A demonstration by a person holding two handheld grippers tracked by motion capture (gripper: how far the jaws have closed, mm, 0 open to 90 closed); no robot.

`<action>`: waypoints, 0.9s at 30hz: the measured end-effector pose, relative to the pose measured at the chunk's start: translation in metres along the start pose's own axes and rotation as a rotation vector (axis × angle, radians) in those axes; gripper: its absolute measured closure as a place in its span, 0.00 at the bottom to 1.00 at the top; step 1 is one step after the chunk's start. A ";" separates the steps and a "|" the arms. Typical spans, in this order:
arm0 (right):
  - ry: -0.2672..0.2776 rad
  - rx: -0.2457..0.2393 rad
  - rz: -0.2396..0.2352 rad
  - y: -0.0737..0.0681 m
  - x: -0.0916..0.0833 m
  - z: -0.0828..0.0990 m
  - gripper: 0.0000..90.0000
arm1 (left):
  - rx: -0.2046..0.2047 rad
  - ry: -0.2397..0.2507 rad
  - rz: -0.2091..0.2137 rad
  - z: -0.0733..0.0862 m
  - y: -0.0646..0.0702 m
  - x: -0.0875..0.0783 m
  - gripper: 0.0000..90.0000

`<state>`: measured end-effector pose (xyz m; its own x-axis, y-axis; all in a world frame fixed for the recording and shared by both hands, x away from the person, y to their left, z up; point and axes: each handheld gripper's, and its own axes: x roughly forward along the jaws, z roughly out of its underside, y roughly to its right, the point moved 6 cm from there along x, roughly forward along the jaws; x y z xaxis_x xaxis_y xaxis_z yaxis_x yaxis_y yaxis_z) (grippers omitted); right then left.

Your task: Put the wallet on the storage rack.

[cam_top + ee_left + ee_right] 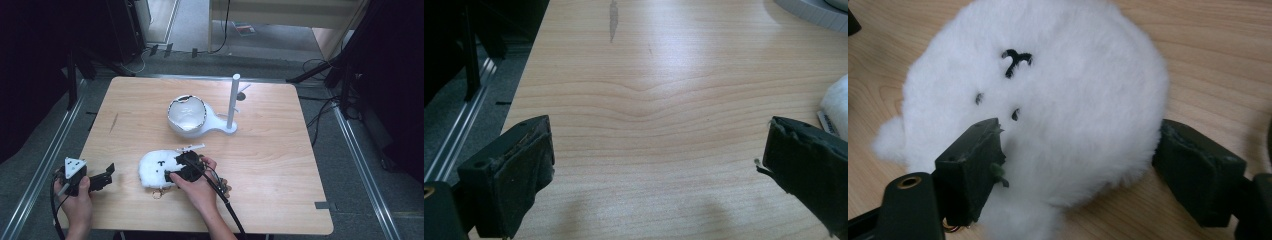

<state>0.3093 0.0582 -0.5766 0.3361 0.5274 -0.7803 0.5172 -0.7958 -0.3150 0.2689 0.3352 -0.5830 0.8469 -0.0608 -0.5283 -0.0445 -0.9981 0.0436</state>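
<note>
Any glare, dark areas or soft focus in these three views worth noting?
High view: surroundings left and right fall to near black, the table evenly lit. Left gripper view: a bright sheen washes the wood ahead, and the near jaws look soft. Right gripper view: the white plush toy is bright, its fur detail largely lost; faint shadows under it.

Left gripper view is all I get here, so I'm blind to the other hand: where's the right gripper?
Observer: The right gripper straddles a white plush toy, jaws open.
Operator: Anything else on the table?
Observer: A white stand with an upright post, far side, centre.
Operator: Something beside it?
Observer: A white bowl-shaped piece, just left of the post.
</note>
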 end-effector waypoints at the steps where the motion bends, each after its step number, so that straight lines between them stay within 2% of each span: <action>1: 0.007 -0.013 0.002 0.000 0.001 0.000 0.21 | 0.000 -0.001 0.000 0.000 0.000 0.000 0.01; 5: 0.007 -0.012 0.020 -0.004 0.002 0.000 0.20 | 0.001 -0.001 -0.002 0.000 0.000 0.000 0.01; 6: 0.016 -0.036 0.035 -0.004 0.003 0.000 0.20 | 0.002 -0.002 -0.002 0.000 0.000 0.000 0.01; 8: 0.016 -0.052 0.064 -0.006 0.004 0.001 0.21 | 0.002 -0.001 -0.003 0.000 0.000 0.000 0.01; 9: 0.012 -0.087 0.110 -0.008 0.006 0.003 0.22 | 0.003 -0.001 -0.005 0.000 0.000 0.000 0.01; 10: 0.012 -0.087 0.110 -0.008 0.006 0.003 0.22 | 0.003 -0.001 -0.005 0.000 0.000 0.000 0.01; 11: 0.009 -0.112 0.146 -0.010 0.007 0.004 0.22 | 0.005 -0.001 -0.005 0.000 0.001 0.000 0.01; 13: 0.012 -0.117 0.162 -0.011 0.007 0.004 0.26 | 0.005 -0.002 -0.005 0.000 0.001 0.000 0.01; 14: 0.012 -0.117 0.162 -0.011 0.007 0.004 0.26 | 0.005 -0.002 -0.005 0.000 0.001 0.000 0.01; 15: 0.015 -0.115 0.165 -0.012 0.007 0.005 0.32 | 0.008 -0.002 -0.004 0.000 0.001 0.000 0.01; 19: 0.027 -0.116 0.163 -0.015 0.006 0.006 0.45 | 0.009 -0.004 -0.006 0.000 0.002 0.001 0.01; 20: 0.027 -0.116 0.163 -0.015 0.006 0.006 0.45 | 0.009 -0.004 -0.006 0.000 0.002 0.001 0.01; 21: 0.037 -0.119 0.157 -0.017 0.006 0.006 0.52 | 0.008 -0.004 -0.005 0.000 0.002 0.001 0.01; 22: 0.037 -0.119 0.157 -0.017 0.006 0.006 0.52 | 0.007 -0.006 -0.004 0.000 0.002 0.000 0.01; 23: 0.042 -0.116 0.147 -0.018 0.006 0.007 0.59 | 0.007 -0.005 -0.005 0.000 0.002 0.001 0.01; 26: 0.052 -0.120 0.139 -0.018 0.006 0.007 0.64 | 0.008 -0.005 -0.007 0.000 0.002 0.001 0.01; 27: 0.058 -0.112 0.121 -0.018 0.005 0.008 0.71 | 0.007 -0.008 -0.005 0.000 0.001 0.001 0.01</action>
<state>0.2960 0.0727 -0.5793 0.4444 0.4482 -0.7757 0.5533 -0.8183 -0.1558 0.2691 0.3338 -0.5835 0.8430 -0.0558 -0.5350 -0.0440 -0.9984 0.0349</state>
